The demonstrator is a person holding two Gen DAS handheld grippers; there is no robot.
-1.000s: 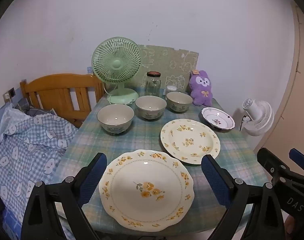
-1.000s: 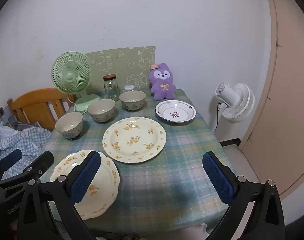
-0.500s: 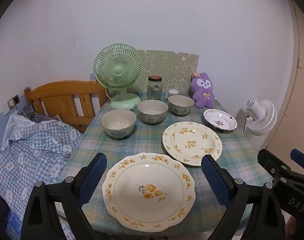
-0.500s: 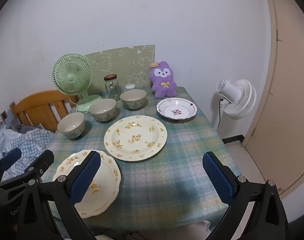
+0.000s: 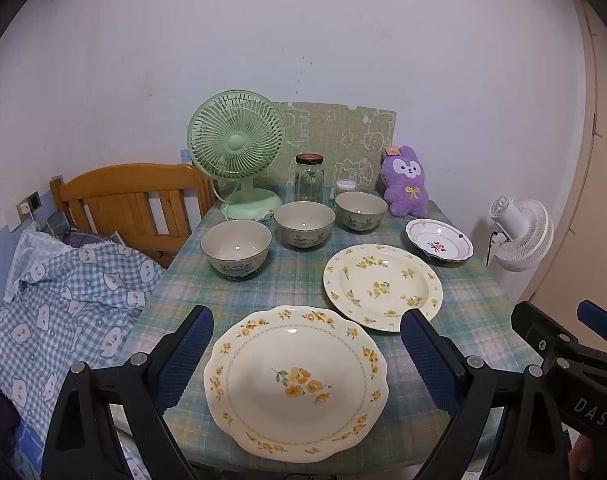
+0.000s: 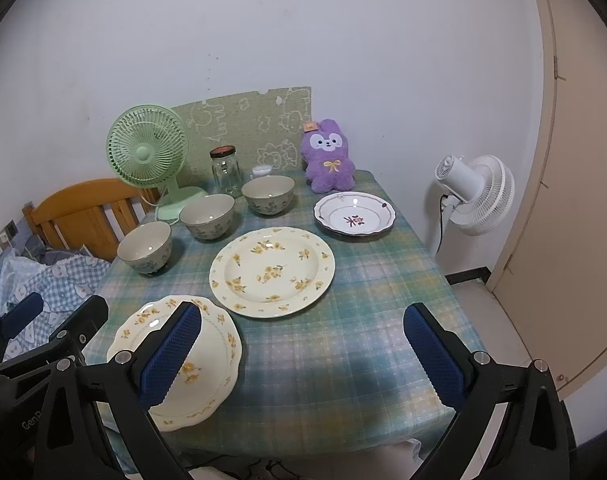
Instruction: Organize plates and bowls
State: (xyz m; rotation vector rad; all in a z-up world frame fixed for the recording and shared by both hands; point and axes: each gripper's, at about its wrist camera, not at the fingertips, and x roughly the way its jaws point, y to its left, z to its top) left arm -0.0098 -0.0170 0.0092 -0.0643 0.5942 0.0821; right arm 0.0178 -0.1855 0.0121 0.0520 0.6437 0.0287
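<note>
Now — both hand-held grippers wide apart (empty) | plaid table (image 6: 343, 352) | white wall (image 5: 343, 40)

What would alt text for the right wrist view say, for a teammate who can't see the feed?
Right gripper hovers open over the near edge of a checked tablecloth, holding nothing. Ahead lie three plates, a scalloped yellow-flower plate nearest left, a round yellow-flower plate and a small red-motif plate, with three bowls in a diagonal row. The left gripper shows at lower left.
</note>
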